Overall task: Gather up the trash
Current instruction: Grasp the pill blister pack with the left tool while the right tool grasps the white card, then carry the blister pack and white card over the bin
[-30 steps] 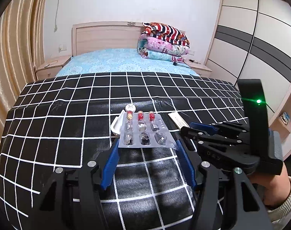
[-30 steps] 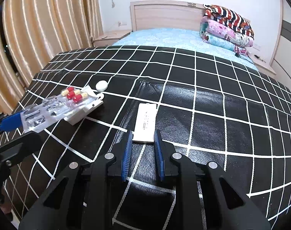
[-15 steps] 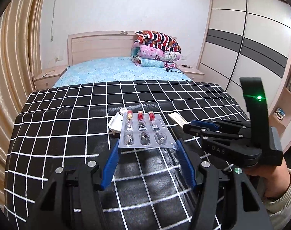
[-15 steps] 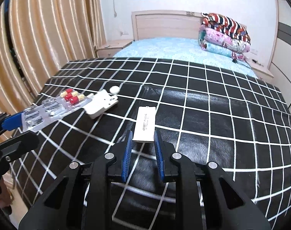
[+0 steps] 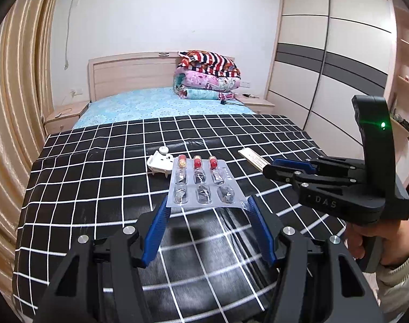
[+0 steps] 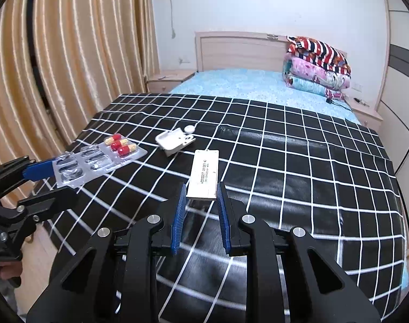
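Note:
A silver blister pack (image 5: 203, 185) with three red capsules at its far end is clamped by its side edges between the blue pads of my left gripper (image 5: 208, 204), held above the black checked cover (image 5: 97, 188). My right gripper (image 6: 201, 192) is shut on the near end of a flat white printed strip (image 6: 203, 173), also lifted off the cover. In the right wrist view the blister pack (image 6: 97, 161) and left gripper (image 6: 51, 183) are at the left. In the left wrist view the right gripper (image 5: 274, 168) and strip (image 5: 251, 156) are at the right.
A white plastic piece (image 6: 175, 140) and a small round white cap (image 6: 189, 128) lie on the cover. Beyond is a bed with a blue sheet (image 5: 156, 105) and folded quilts (image 5: 207, 78). Curtains (image 6: 70, 53) hang on the left, a wardrobe (image 5: 333, 67) stands right.
Both grippers have risen and drawn back from the cover, each carrying its item. The white plastic piece and cap have stayed on the cover.

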`<state>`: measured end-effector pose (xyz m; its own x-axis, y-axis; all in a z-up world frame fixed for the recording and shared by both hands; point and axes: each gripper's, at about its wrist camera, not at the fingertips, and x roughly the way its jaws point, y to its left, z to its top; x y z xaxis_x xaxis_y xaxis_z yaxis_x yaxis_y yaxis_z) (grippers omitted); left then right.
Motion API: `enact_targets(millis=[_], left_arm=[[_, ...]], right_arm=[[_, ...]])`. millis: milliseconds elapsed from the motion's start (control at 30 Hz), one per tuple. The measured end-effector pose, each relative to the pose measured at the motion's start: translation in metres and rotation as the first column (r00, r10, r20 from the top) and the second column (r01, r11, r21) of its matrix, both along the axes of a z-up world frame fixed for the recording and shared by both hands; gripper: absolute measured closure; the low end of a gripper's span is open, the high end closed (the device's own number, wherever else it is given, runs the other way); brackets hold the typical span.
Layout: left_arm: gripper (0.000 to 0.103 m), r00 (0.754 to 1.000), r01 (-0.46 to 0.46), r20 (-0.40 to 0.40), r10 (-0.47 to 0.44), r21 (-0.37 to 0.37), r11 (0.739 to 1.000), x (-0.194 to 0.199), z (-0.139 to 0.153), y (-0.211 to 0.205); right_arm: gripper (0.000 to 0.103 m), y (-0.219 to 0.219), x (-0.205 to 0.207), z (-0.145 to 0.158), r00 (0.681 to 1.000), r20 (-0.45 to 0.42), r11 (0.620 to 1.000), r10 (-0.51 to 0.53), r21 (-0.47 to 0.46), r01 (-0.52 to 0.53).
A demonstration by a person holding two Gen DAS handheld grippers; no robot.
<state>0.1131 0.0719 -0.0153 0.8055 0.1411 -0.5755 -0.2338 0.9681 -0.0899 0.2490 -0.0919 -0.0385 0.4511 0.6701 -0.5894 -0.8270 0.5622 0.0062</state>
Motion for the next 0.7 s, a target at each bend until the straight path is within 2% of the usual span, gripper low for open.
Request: enact_targets(millis=[267,467,700], left_arm=[[0.046,0.999,0.045,-0.012,-0.045,0.010,0.999,-0.030,-0.001,-0.028],[0.046,0.995,0.089,-0.034,-0.089,-0.011,0.996,-0.049,-0.010,-0.042],[0.046,0.992,0.108,-0.064,-0.109,-0.027,0.994,-0.074,-0.020,-0.056]], right_arm=[[0.080,-0.027,-0.037,0.001,0.999,0.016,0.999,0.031,0.014,-0.031],[0.080,-0.042,-0.064,-0.005,0.998,0.025,0.998,0.061,0.003,-0.061],[0.080,-0.062,-0.090,-0.025,0.995,-0.034,0.995,0.099,-0.012,-0.099]])
